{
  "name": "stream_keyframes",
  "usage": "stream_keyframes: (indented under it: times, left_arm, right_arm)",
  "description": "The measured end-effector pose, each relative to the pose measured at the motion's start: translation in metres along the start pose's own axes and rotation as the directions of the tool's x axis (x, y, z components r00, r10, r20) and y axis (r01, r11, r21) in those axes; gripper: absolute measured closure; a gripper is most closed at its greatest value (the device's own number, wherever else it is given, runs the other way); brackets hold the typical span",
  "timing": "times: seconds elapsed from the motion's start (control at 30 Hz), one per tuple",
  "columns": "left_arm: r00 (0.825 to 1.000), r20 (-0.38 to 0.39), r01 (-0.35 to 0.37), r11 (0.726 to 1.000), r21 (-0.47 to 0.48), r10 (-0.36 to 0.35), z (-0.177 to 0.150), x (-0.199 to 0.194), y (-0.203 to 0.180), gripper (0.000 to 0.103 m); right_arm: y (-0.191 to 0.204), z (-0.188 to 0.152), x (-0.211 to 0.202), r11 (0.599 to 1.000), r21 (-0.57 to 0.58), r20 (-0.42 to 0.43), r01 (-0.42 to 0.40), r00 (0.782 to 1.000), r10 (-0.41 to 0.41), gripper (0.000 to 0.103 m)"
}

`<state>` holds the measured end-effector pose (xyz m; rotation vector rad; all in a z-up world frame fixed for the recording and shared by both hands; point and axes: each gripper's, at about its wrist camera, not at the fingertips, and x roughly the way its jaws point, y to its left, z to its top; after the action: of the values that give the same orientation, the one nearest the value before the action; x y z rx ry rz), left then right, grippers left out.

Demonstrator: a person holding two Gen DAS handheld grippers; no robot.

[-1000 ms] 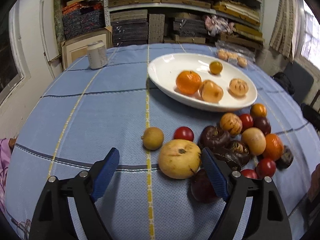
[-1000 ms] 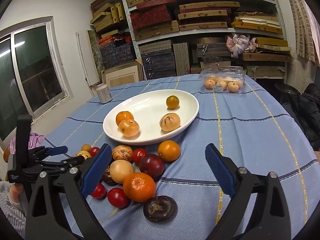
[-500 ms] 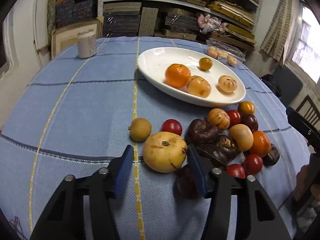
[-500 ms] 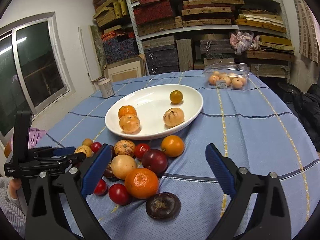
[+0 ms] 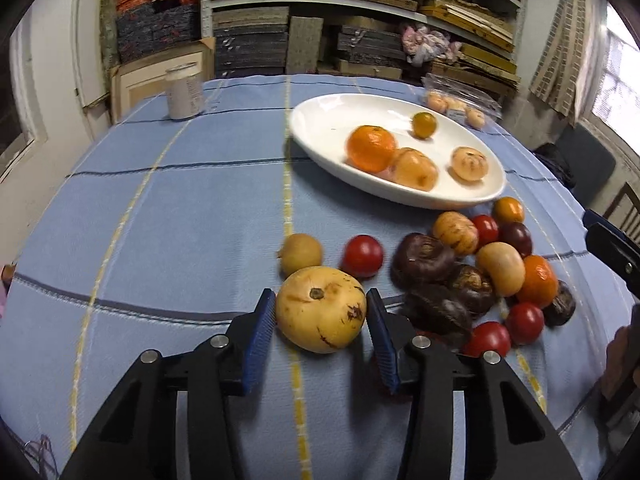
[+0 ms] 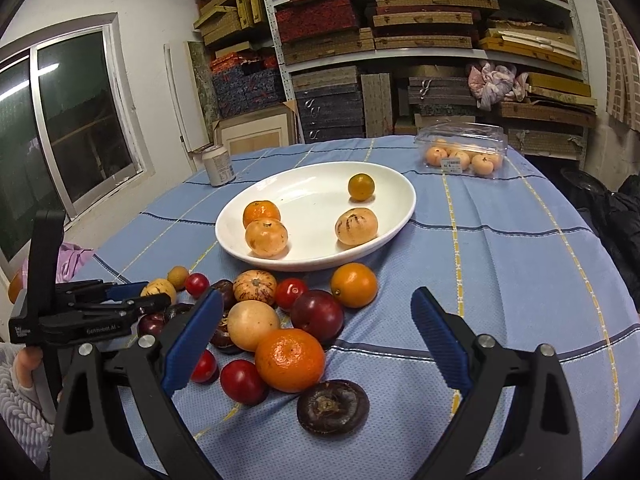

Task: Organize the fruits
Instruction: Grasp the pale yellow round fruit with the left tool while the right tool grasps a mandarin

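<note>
left gripper (image 5: 321, 322) in my hand has just been closing; its blue pads now touch both sides of the big round yellow fruit (image 5: 321, 308) on the blue checked tablecloth (image 5: 180, 220). i think this smooth fruit could slip out toward the small red tomato (image 5: 362, 256).

Both grippers are black plastic, each with two angular fingers that end in ribbed blue pads. On the left gripper (image 5: 321, 330) round silver screws sit behind the pads, two on each finger. The right gripper (image 6: 316, 334) has the same pairs of screws. Seen from the side, the left gripper's body carries small white lettering, perhaps a maker's name. The hand (image 6: 28, 364) behind it wears a pale, ribbed knit sleeve (image 6: 20, 412).
</note>
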<state>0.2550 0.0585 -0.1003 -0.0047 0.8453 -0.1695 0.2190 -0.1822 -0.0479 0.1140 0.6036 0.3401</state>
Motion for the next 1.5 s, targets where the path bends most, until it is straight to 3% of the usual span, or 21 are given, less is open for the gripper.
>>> stream_keyframes:
  times: [0.1,0.23,0.47,0.73,0.93,1.1,1.4,1.5]
  left_arm:
    - [1.0,0.002,-0.019,0.999,-0.029,0.019,0.002,0.001,0.009,0.056]
    - [0.994,0.023,-0.11,0.992,0.063,0.109,-0.001,0.001,-0.009,0.056]
    - [0.996,0.017,-0.089,0.994,0.062,0.088,-0.001,0.002,-0.011,0.056]
    - [0.997,-0.002,-0.072,0.996,0.054,0.072,-0.001,0.005,-0.009,0.056]
    - [0.998,-0.022,-0.061,0.997,0.051,0.062,-0.001,0.01,-0.008,0.056]
    - [0.997,-0.017,-0.07,0.996,0.059,0.071,-0.002,0.01,-0.009,0.056]
    - [0.994,0.011,-0.106,0.99,0.091,0.105,-0.005,0.006,-0.018,0.056]
    - [0.988,0.08,-0.141,0.983,0.113,0.133,-0.005,-0.006,-0.025,0.056]
  right_arm:
    - [0.002,0.0,0.001,1.0,-0.014,-0.007,-0.005,1.0,0.005,0.01]
    - [0.013,-0.005,0.009,0.997,-0.074,-0.049,0.0,0.999,-0.003,0.011]
    - [0.024,-0.015,0.024,0.991,-0.136,-0.123,0.0,0.992,-0.017,0.042]
    - [0.026,-0.023,0.029,0.991,-0.132,-0.185,-0.017,0.983,-0.008,0.043]
    - [0.01,-0.024,0.037,0.997,-0.031,-0.24,-0.067,0.969,0.058,0.056]
    - [0.009,-0.024,0.038,0.997,-0.013,-0.244,-0.075,0.967,0.07,0.056]
    - [0.006,-0.023,0.041,0.996,0.006,-0.249,-0.084,0.965,0.083,0.057]
    - [0.005,-0.022,0.041,0.996,0.01,-0.243,-0.085,0.966,0.085,0.057]
